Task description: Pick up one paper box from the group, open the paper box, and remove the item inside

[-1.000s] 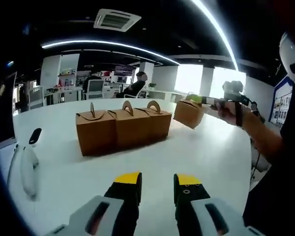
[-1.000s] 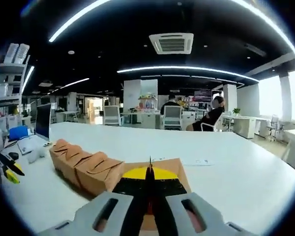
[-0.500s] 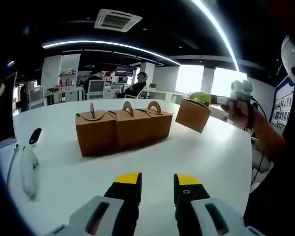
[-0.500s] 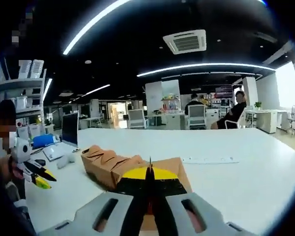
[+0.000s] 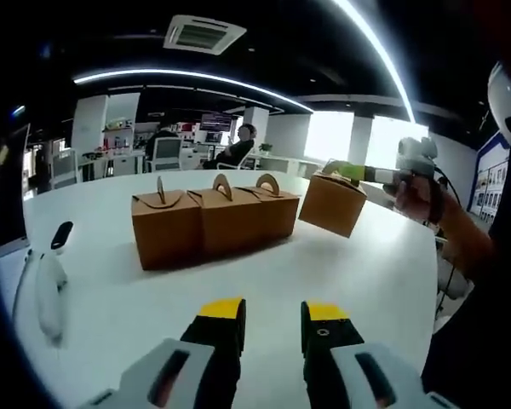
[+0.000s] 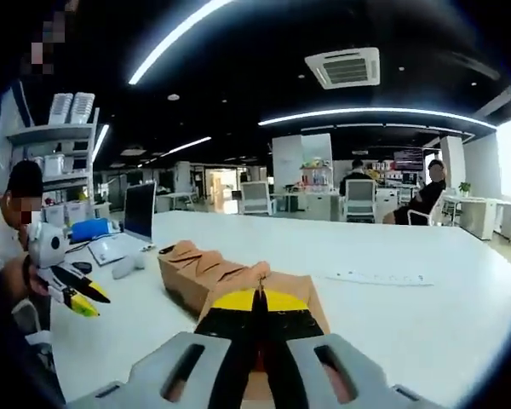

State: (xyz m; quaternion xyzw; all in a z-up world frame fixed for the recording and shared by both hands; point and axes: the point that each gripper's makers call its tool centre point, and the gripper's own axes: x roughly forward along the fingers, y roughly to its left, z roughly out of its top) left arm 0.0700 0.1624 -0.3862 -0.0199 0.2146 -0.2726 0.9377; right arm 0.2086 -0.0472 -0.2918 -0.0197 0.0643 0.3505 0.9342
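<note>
A person works two hand-held grippers over a white bench (image 5: pixel 341 273) in an open-plan office. In the left gripper view, the right gripper (image 5: pixel 345 172), held in the person's hand (image 5: pixel 419 192), carries one brown paper box (image 5: pixel 332 203) tilted in the air, clear of the bench surface and just beside the end of the group. The remaining three paper boxes (image 5: pixel 211 220) stand in a touching row toward the middle of the bench, their arched handle tabs upright. The left gripper (image 5: pixel 272 328) hangs low over the near edge of the bench, its yellow-tipped fingers (image 5: pixel 221 317) parted with nothing between them. A white computer mouse (image 5: pixel 49 294) and a dark device (image 5: pixel 60 236) lie by the bench edge to the left. In the right gripper view, the right gripper's fingers (image 6: pixel 279 317) are pressed together on the held box's top tab, the row of boxes sits just behind, and a laptop (image 6: pixel 134 228) rests at the far bench edge.
</note>
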